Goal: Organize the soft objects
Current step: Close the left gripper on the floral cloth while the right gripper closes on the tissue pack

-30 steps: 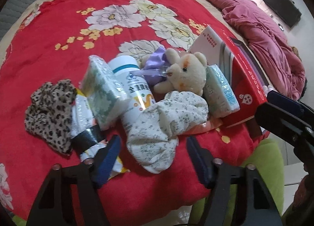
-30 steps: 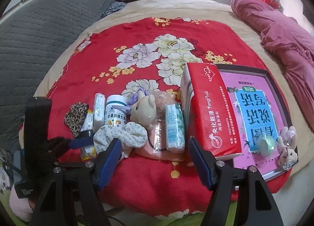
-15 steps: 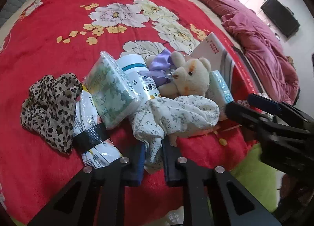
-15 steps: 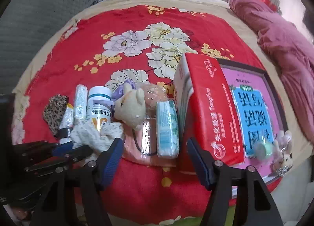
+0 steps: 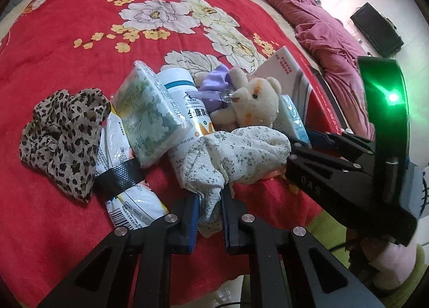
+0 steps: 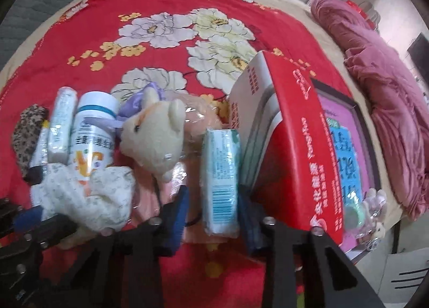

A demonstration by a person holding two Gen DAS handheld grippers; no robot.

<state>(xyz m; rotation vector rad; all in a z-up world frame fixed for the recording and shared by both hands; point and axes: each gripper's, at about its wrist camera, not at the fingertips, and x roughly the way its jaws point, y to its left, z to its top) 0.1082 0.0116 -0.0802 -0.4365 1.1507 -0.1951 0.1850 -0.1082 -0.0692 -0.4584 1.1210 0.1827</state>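
Left wrist view: I read my left gripper (image 5: 209, 207) as clamped on the near tail of the floral cloth (image 5: 236, 155).
Cloth position: bunched directly in front of the white bottle (image 5: 187, 109), touching it, long axis running across toward the right gripper (image 5: 303, 147).
Teddy bear (image 5: 254, 104): just behind the cloth.

Right wrist view: jaws of my right gripper (image 6: 213, 213) stand apart, straddling the tissue pack (image 6: 220, 179).
Pack position: right of the bottle, beside the red box (image 6: 297, 147), long axis pointing away along the fingers.
Nearer hand: right, in my judgement.
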